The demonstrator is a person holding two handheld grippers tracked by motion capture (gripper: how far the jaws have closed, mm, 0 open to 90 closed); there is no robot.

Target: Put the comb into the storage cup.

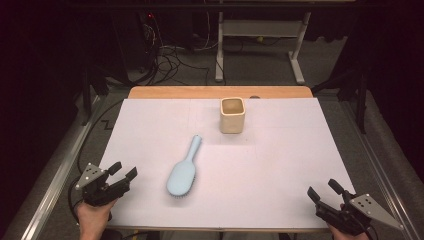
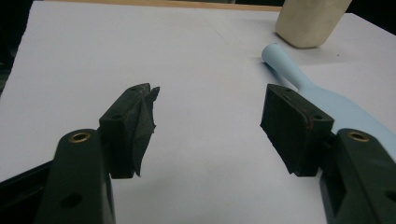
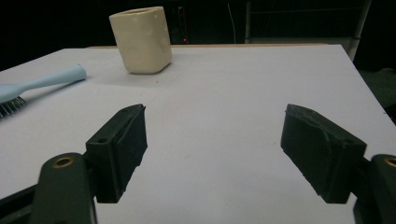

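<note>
A light blue hairbrush (image 1: 183, 169) lies bristles down on the white table (image 1: 280, 150), its handle pointing toward the far side. A cream square cup (image 1: 232, 115) stands upright behind it. My left gripper (image 1: 123, 172) rests at the near left corner, open and holding nothing; in the left gripper view its pads (image 2: 135, 126) frame bare table, with the hairbrush (image 2: 322, 100) and cup (image 2: 310, 21) to the right. My right gripper (image 1: 325, 190) sits at the near right corner, also open and holding nothing; in the right gripper view the cup (image 3: 141, 39) and brush handle (image 3: 46, 80) lie far left.
A wooden strip (image 1: 220, 92) edges the table's far side. Beyond it stand a white table frame (image 1: 260, 35) and tangled cables (image 1: 170, 57) on the dark floor. Metal rails run along both sides of the table.
</note>
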